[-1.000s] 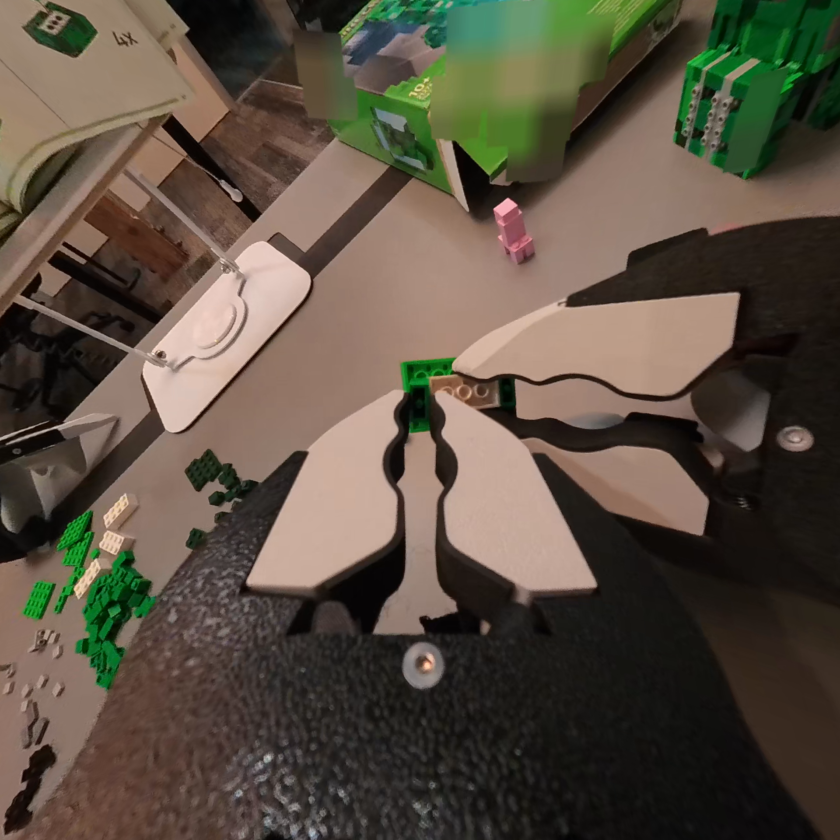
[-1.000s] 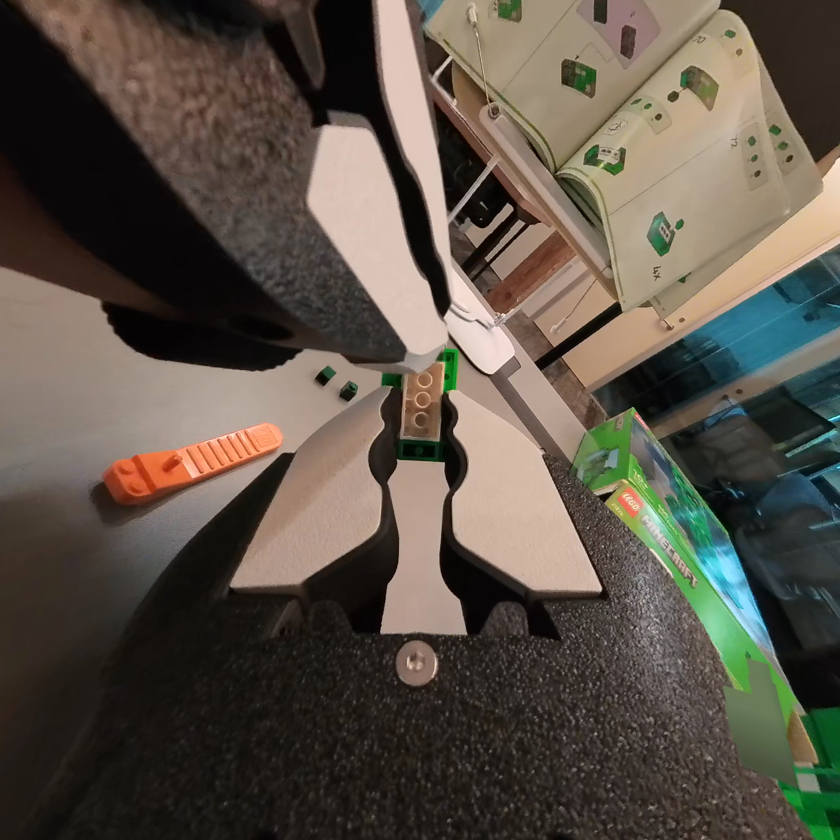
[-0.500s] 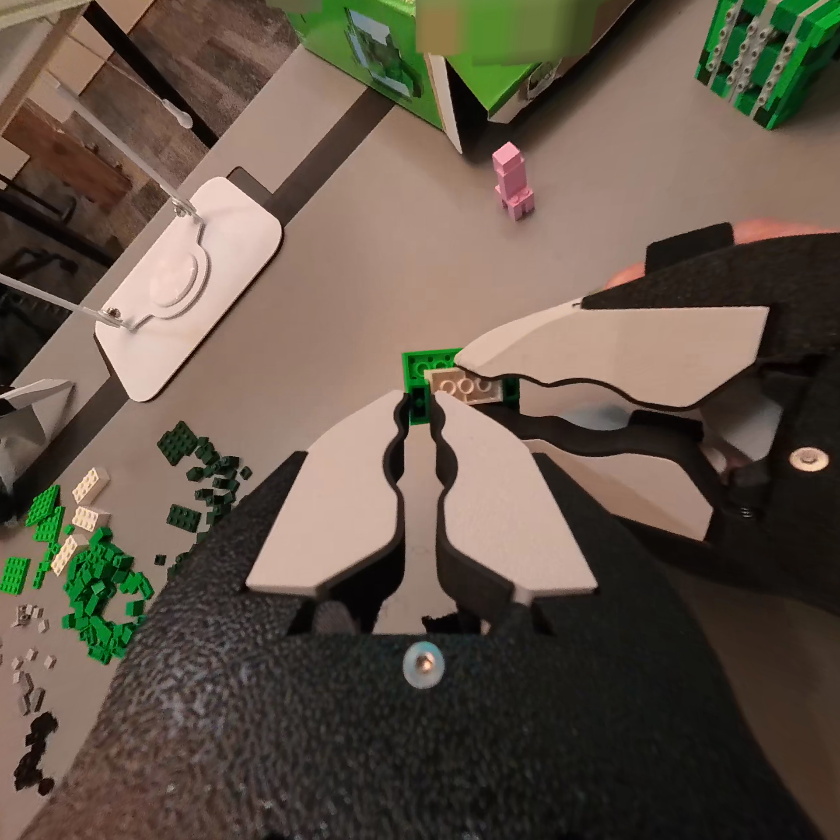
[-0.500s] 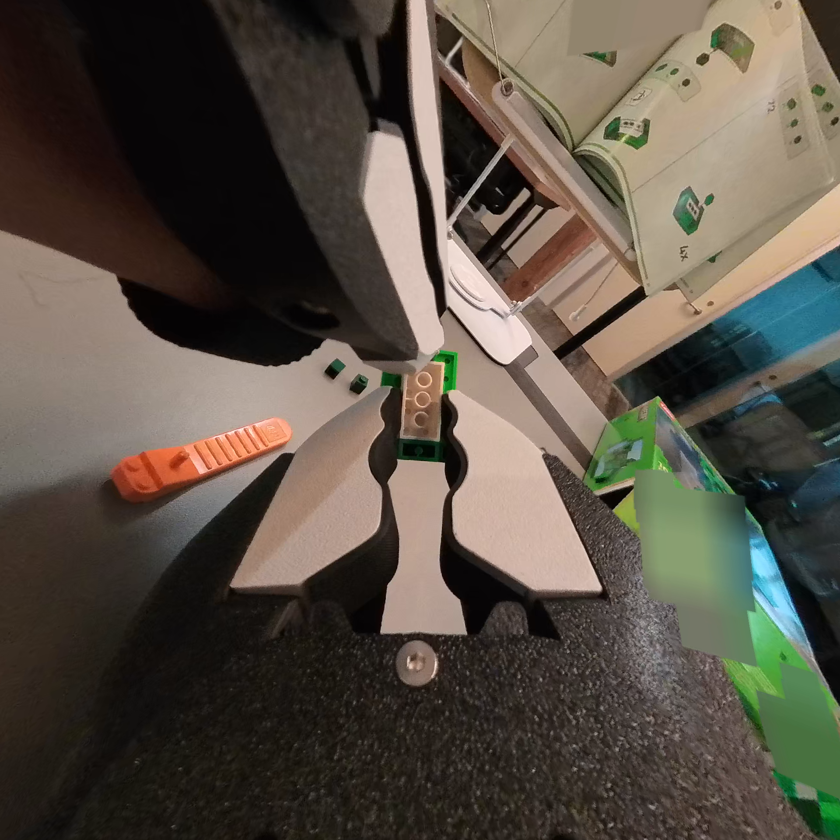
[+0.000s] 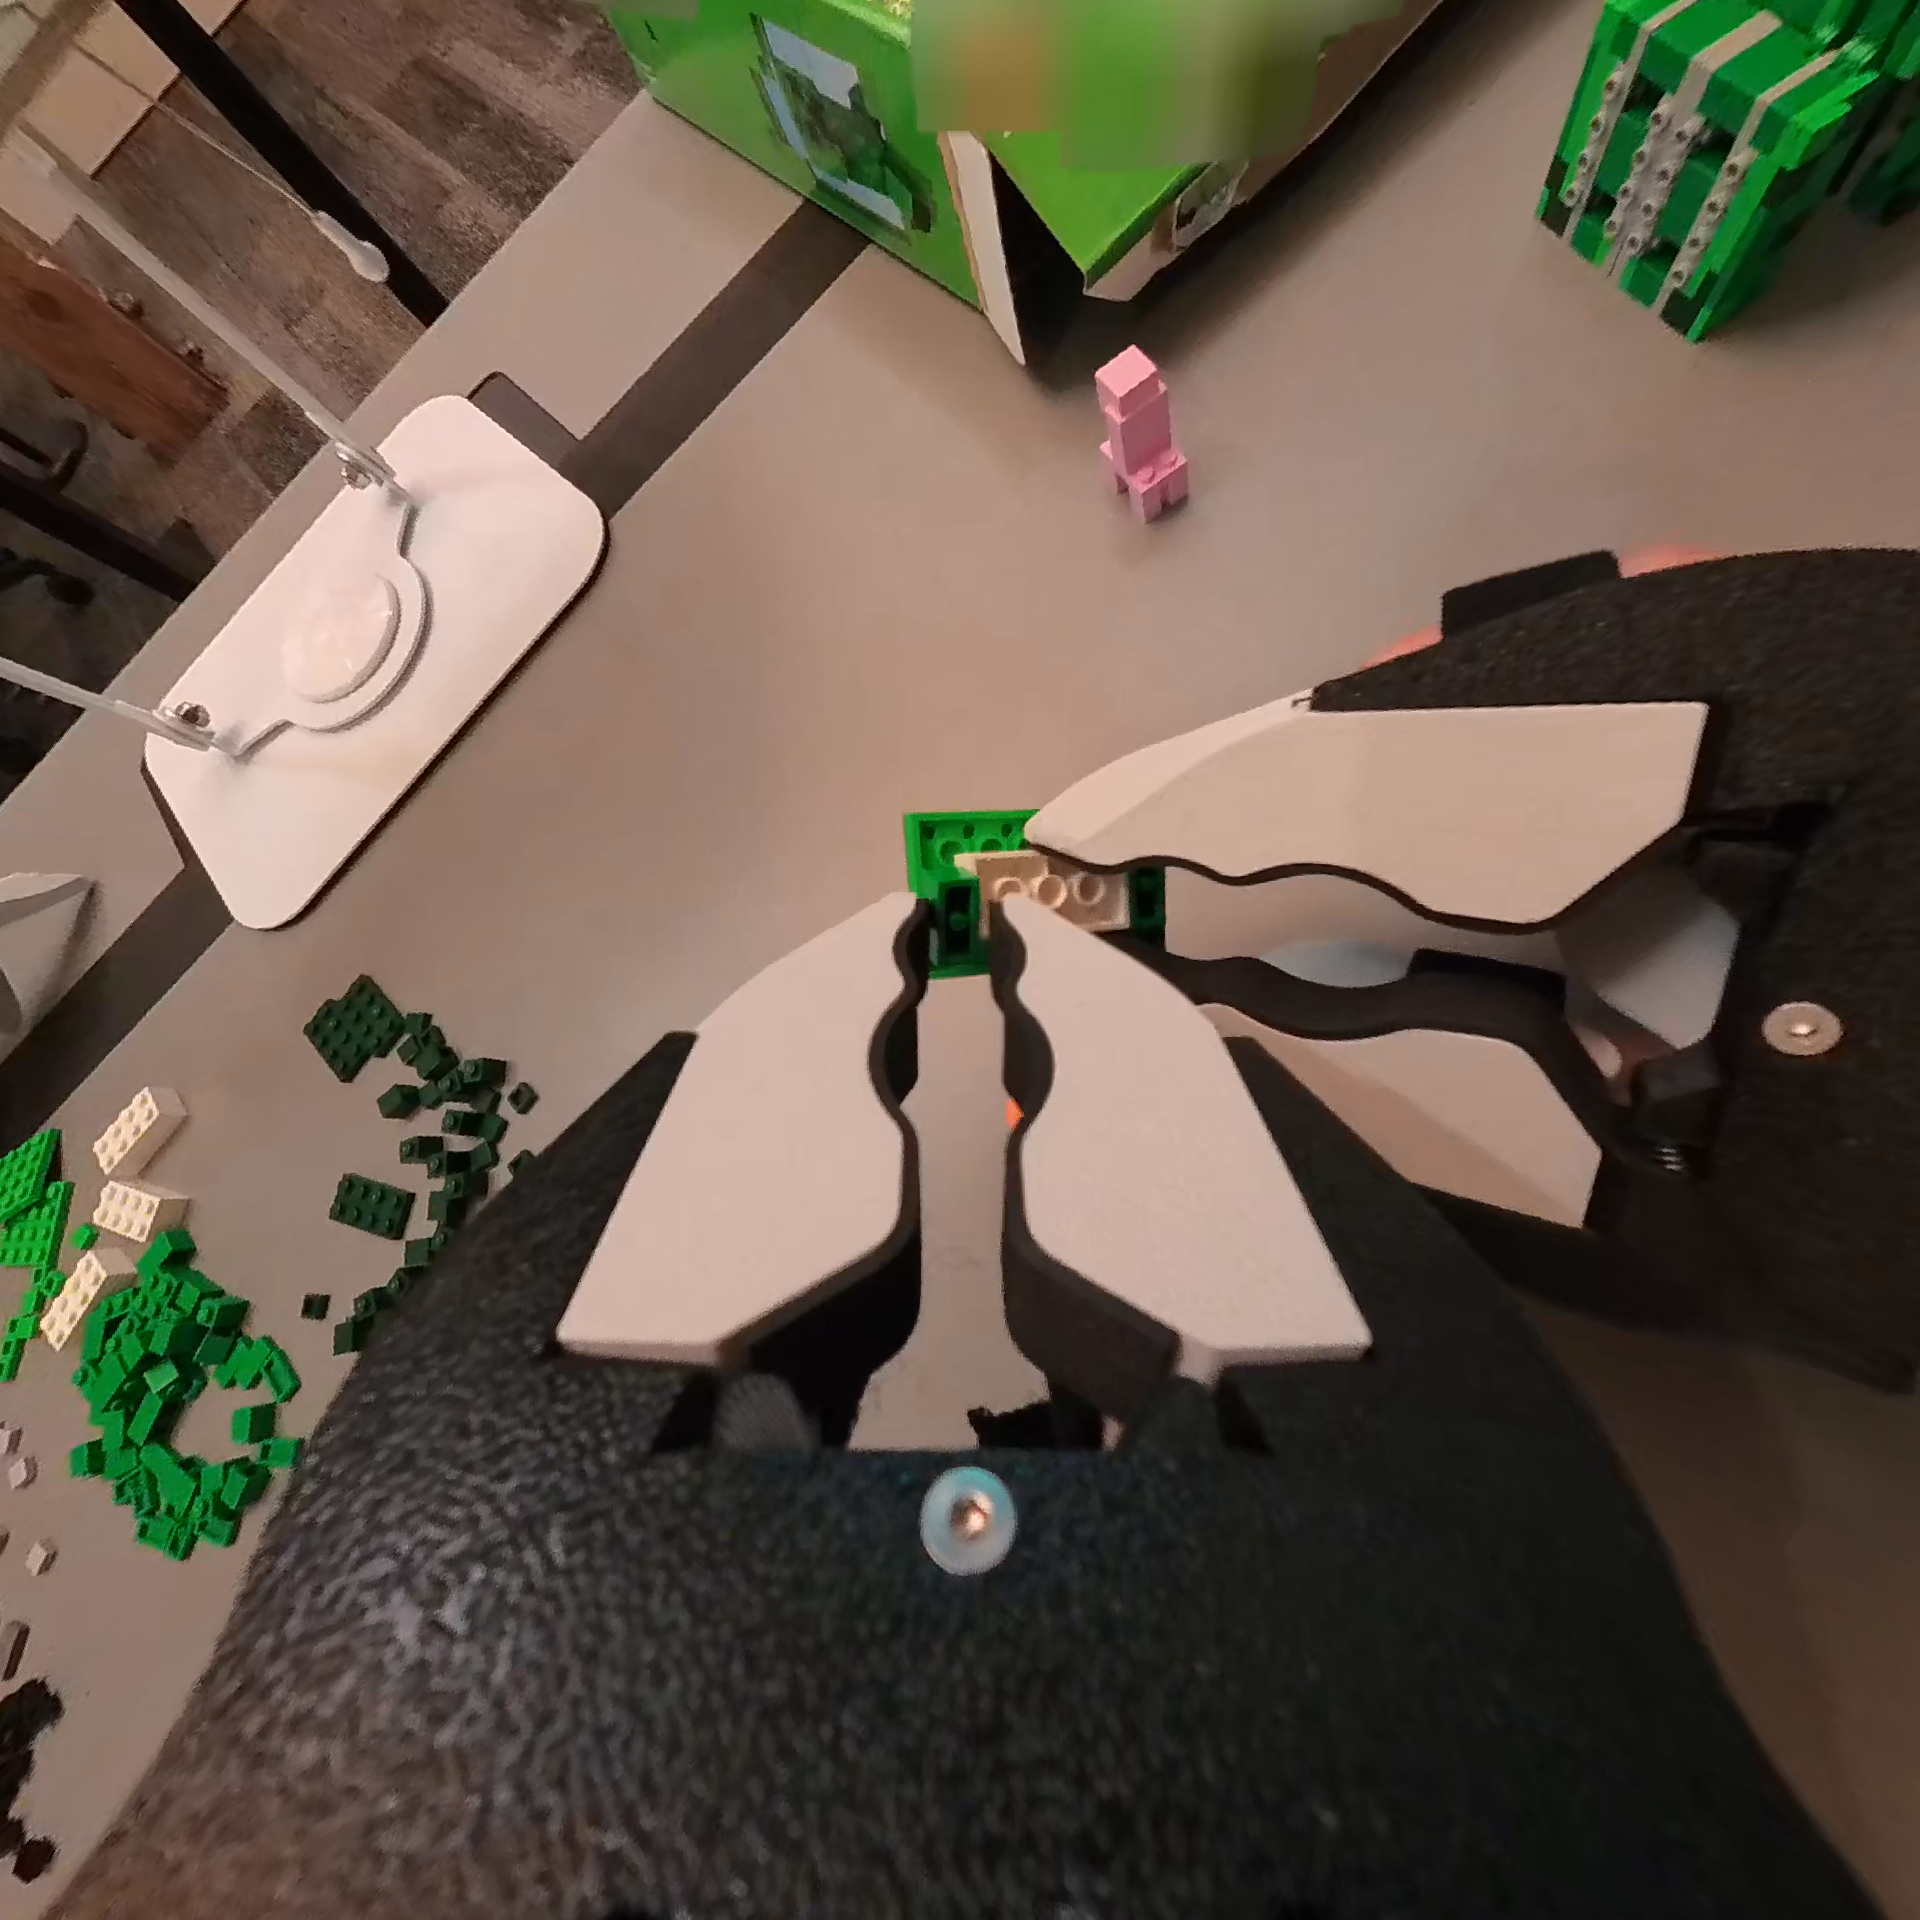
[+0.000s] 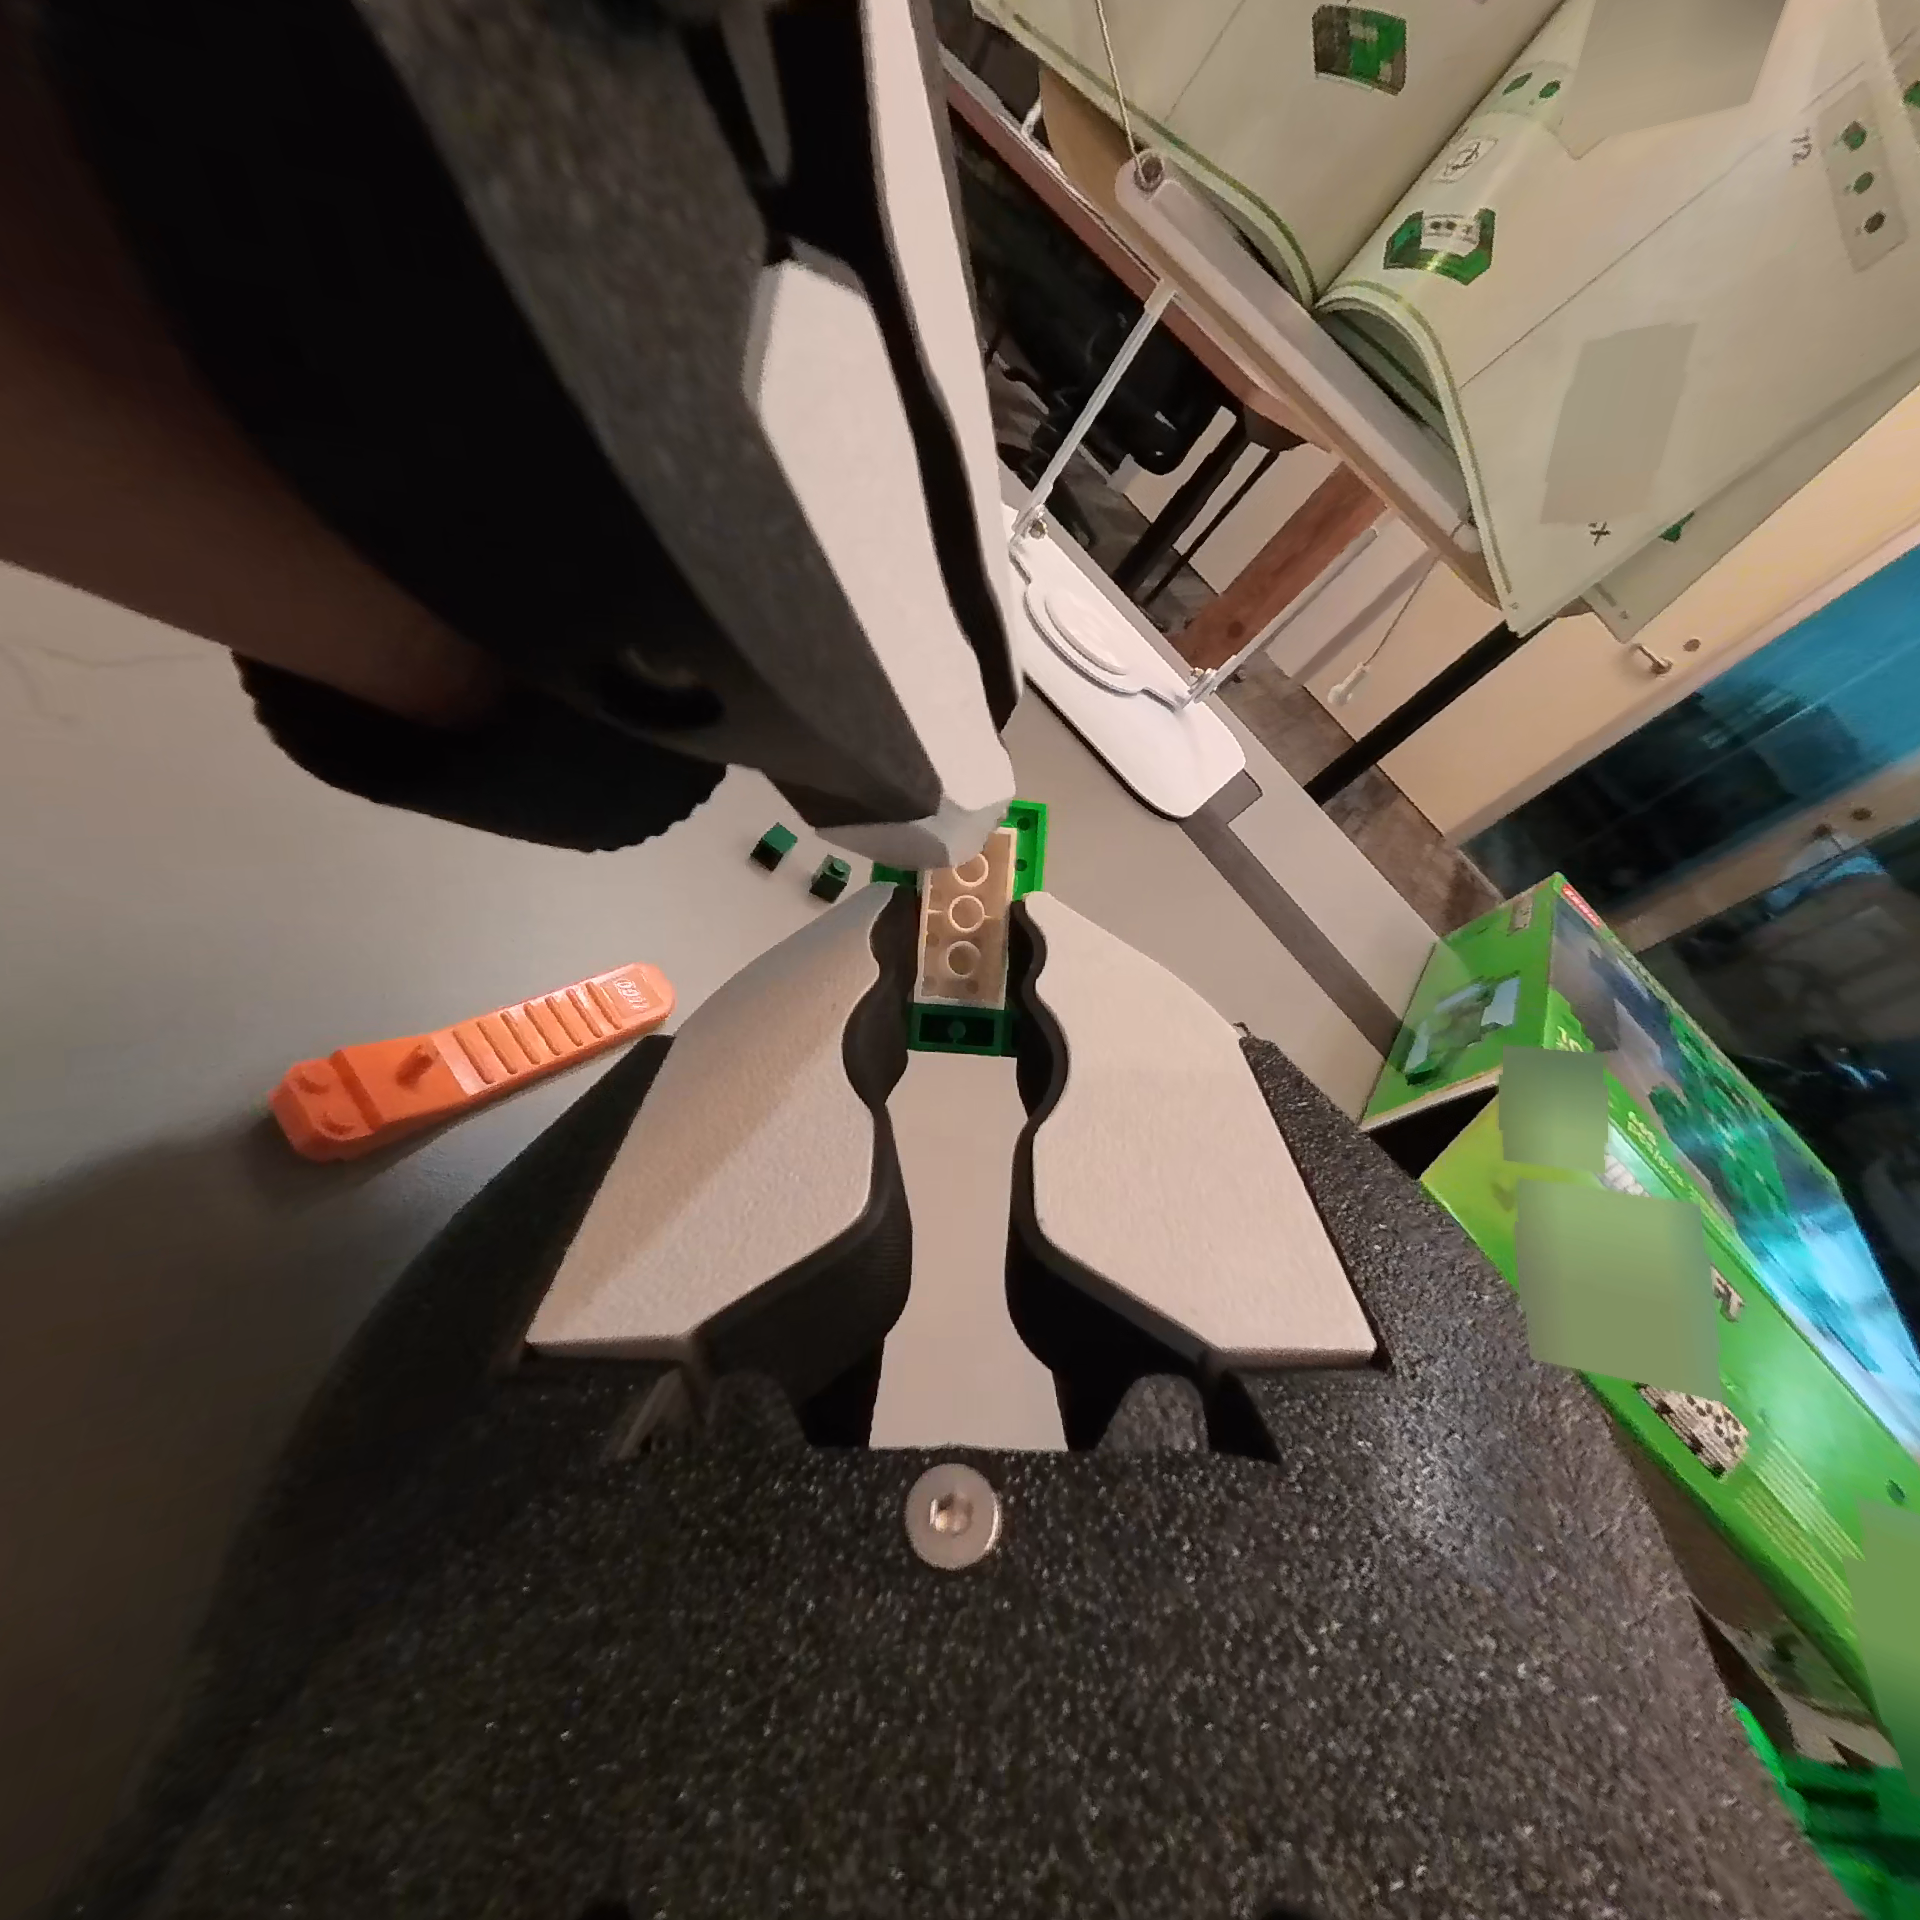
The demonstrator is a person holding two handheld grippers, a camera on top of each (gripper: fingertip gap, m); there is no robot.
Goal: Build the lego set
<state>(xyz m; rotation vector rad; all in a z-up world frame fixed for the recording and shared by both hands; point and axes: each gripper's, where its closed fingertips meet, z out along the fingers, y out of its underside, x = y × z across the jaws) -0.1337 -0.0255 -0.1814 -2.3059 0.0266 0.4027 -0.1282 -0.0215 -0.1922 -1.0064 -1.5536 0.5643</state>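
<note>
My left gripper [image 5: 956,920] is shut on a small green brick assembly [image 5: 951,847], held just above the grey table. My right gripper [image 6: 956,914] comes in from the right in the left wrist view and is shut on a tan brick [image 5: 1055,891]. The tan brick [image 6: 966,925] lies flat on top of the green assembly [image 6: 956,1029], studs showing. In the right wrist view the left gripper's fingertips [image 6: 966,821] reach down from the upper left and cover the brick's far end. The underside of the assembly is hidden.
Piles of loose green bricks [image 5: 166,1382] and dark green bricks [image 5: 416,1122] lie at the left. A white stand base [image 5: 364,665], a pink pig figure [image 5: 1141,447], a green box [image 5: 862,135] and a built green model [image 5: 1704,156] stand farther off. An orange brick separator [image 6: 468,1049] lies left of the grippers. An open instruction booklet [image 6: 1558,260] sits on the stand. Only a small space, under 4 cm, lies between the two pairs of fingers. The orange brick separator [image 6: 468,1049] is about 9 cm from my right fingertips.
Both grippers have drifted together over the table and tilted a little, so the background has shifted. Their grips and the tan brick's place on the green assembly look unchanged.
</note>
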